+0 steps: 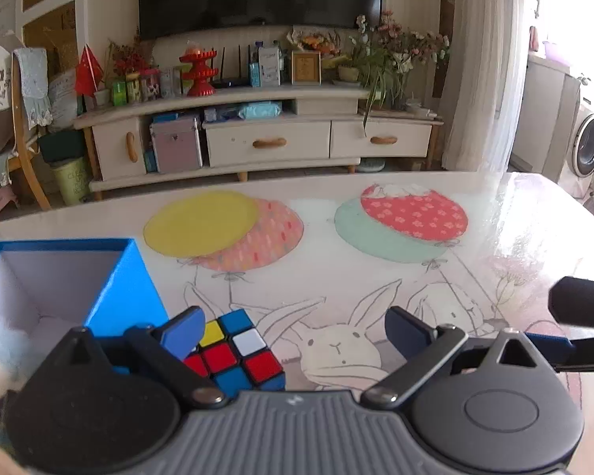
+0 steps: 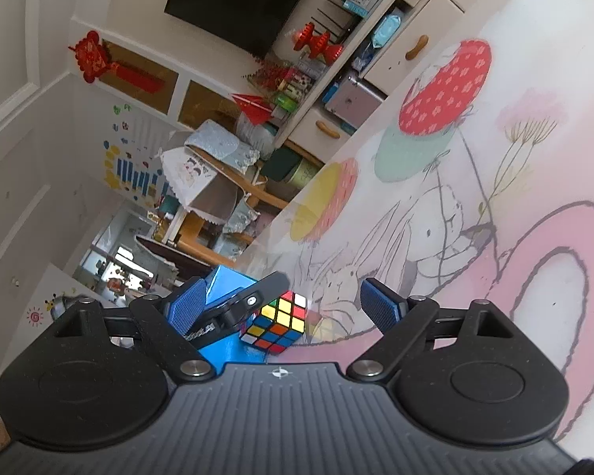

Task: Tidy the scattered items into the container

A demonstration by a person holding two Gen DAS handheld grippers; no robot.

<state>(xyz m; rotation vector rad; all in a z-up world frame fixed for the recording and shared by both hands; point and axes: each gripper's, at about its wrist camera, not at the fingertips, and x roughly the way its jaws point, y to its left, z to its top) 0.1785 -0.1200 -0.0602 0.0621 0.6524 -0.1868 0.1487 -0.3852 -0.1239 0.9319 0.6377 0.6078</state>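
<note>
Behind the table (image 1: 376,277) with its balloon-and-rabbit cloth stands a TV cabinet; on the cloth itself we see only a cube (image 1: 237,352) and a blue box (image 1: 126,289).

Our left gripper (image 1: 293,326) hangs spread wide and holds nothing. The cube lies low between its fingers, hard against the left finger (image 1: 184,330), with a broad gap to the right one. It has no long axis, so any face pair will do. The box sits just left of the cube, its open top showing a white inside with something pale and fluffy.

Our right gripper (image 2: 285,304) is also wide open and empty. From its view the cube (image 2: 277,324) sits a little left of centre, with the left gripper's finger touching or nearly touching it. We judge the left nearer: nudge left to centre, then close.
</note>
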